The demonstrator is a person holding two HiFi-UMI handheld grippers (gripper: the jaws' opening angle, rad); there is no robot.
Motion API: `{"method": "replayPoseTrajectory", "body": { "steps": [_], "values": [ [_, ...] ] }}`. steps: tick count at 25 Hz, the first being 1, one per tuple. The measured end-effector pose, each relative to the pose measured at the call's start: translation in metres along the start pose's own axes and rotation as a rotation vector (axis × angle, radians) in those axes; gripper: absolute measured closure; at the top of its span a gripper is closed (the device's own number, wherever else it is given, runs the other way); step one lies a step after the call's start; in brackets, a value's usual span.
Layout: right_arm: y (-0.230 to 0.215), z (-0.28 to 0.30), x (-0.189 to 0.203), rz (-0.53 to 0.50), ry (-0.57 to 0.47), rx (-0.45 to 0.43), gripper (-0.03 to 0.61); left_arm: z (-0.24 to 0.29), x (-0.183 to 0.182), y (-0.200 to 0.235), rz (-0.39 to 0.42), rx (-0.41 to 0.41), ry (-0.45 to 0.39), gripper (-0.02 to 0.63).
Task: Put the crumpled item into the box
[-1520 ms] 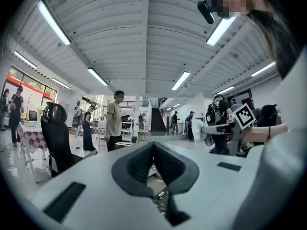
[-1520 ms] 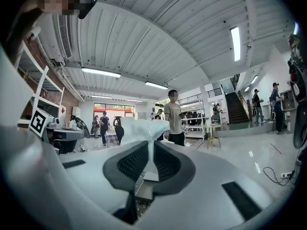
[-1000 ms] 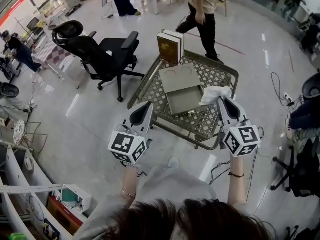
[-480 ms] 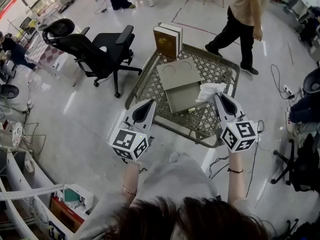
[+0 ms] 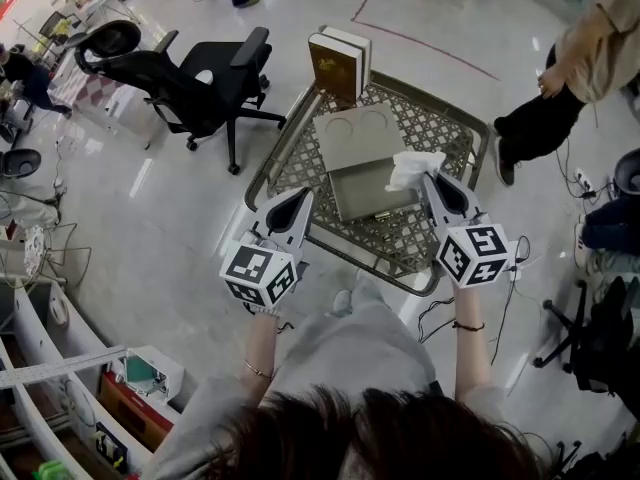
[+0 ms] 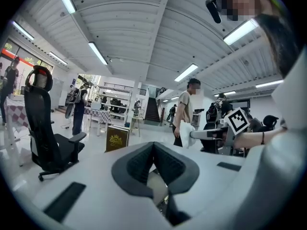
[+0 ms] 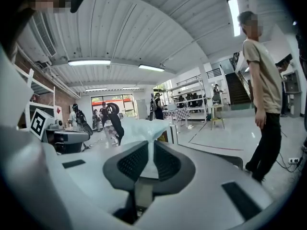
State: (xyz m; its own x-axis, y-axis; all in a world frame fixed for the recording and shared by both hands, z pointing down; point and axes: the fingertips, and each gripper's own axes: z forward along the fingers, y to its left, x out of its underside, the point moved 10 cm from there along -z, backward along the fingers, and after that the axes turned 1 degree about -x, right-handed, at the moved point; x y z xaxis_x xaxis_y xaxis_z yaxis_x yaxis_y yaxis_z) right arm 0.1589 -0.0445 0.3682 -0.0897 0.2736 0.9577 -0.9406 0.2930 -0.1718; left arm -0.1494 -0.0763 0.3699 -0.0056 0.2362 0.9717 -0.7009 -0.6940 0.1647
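A white crumpled item (image 5: pixel 414 167) hangs over the right edge of the open grey box (image 5: pixel 366 194), and my right gripper (image 5: pixel 430 181) is shut on it. In the right gripper view the crumpled item (image 7: pixel 136 130) bulges out past the fingertips of my right gripper (image 7: pixel 152 145). The box's lid (image 5: pixel 356 136) lies flat behind it on the metal lattice table (image 5: pixel 437 133). My left gripper (image 5: pixel 293 206) hovers over the table's near left edge. In its own view the left gripper (image 6: pixel 153 145) has its jaws together, with nothing between them. That view also shows the crumpled item (image 6: pixel 185 134).
A brown upright book-like box (image 5: pixel 337 66) stands at the table's far edge. A black office chair (image 5: pixel 195 76) is on the left. A person (image 5: pixel 575 68) walks at the right. Cables (image 5: pixel 560 173) lie on the floor to the right.
My right gripper has carried the crumpled item a little left, closer over the box. The walking person has gone from behind the table to the right. My left gripper keeps its place.
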Motion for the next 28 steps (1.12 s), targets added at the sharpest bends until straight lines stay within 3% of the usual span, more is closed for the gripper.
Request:
{"method": "replayPoseTrajectory", "body": {
  "steps": [18,28],
  "values": [
    [-0.044,0.091,0.027,0.003,0.179,-0.164,0.526,0.068,0.033,0.012,-0.075,-0.052,0.103,0.597],
    [-0.047,0.130,0.060,0.020,0.323,-0.173,0.526,0.089,0.061,0.030,-0.167,-0.011,0.180,0.597]
  ]
}}
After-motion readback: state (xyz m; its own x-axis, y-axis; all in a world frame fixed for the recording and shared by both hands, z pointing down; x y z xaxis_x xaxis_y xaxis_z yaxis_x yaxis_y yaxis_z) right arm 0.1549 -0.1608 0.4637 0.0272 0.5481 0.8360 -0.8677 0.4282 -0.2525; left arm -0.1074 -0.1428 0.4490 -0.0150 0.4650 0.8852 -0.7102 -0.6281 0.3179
